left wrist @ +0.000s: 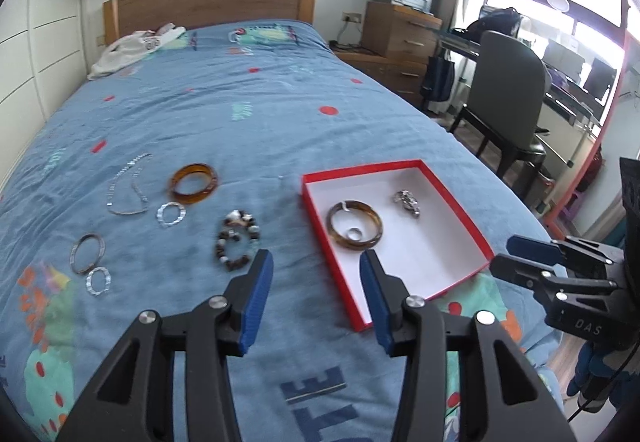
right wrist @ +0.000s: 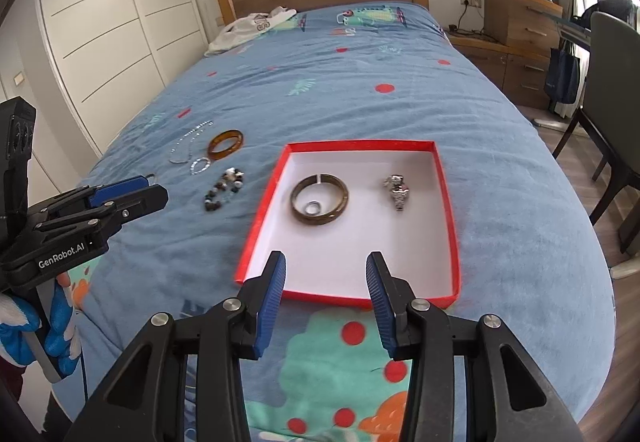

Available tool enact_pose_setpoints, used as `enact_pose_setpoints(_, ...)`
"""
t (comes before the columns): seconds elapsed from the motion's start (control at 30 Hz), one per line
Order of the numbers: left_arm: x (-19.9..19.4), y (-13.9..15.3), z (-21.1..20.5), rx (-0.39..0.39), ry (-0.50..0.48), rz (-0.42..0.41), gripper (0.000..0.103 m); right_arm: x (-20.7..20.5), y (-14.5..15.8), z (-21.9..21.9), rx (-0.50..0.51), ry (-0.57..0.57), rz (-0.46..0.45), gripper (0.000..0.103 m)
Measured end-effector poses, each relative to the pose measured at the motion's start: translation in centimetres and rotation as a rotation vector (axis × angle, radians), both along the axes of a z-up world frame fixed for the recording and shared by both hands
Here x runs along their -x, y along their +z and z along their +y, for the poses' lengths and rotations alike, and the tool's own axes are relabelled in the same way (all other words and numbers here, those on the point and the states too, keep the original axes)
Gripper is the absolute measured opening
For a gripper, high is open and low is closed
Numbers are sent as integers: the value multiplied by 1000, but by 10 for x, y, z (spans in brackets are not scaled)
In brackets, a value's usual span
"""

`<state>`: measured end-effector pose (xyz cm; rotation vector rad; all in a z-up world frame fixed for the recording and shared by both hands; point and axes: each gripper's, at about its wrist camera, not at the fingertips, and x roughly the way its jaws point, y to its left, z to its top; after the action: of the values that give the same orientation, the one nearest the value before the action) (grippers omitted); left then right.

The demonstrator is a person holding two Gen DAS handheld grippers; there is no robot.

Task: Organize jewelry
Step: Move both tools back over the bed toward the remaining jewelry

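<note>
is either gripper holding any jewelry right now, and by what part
Nothing is held. The left gripper and the right gripper both stand open with only air between the pads, above the bed and the red box.

free: bare white floor in the near half of the red box (right wrist: pixel 256 234) | blocked: brown bangle (right wrist: pixel 319 199), ring (right wrist: pixel 312 207), silver piece (right wrist: pixel 397 191) in far half | bedspread (left wrist: pixel 248 113) beyond the loose jewelry lies open

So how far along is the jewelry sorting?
Done: the red box holds a brown bangle, a small ring and a silver piece. In hand: nothing; left gripper and right gripper are open. Left: amber bangle, beaded bracelet, chain, others.
</note>
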<state>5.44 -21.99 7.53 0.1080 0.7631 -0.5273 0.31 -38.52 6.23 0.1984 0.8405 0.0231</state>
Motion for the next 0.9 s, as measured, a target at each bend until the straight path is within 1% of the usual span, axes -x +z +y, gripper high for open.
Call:
enact_pose_setpoints(0.13, 6, 7, 18, 8, 31, -16, 45, 9, 7, 12, 3, 7, -18, 45)
enact_pose_setpoints(0.33, 14, 15, 41, 4, 84, -45, 45, 17, 19, 32, 16, 29, -42, 45)
enact_pose_setpoints(0.43, 16, 15, 53, 9, 111, -45, 46, 18, 23, 41, 20, 39, -52, 45)
enact_pose_setpoints(0.6, 14, 8, 72, 0, 160, -33, 46, 18, 26, 57, 28, 58, -58, 45)
enact_pose_setpoints(0.77, 10, -4, 92, -14, 199, -22, 48, 13, 21, 70, 23, 71, -53, 45)
enact_pose_setpoints(0.9, -1, -12, 117, -16, 245, -9, 49, 3, 15, 83, 19, 86, -50, 46)
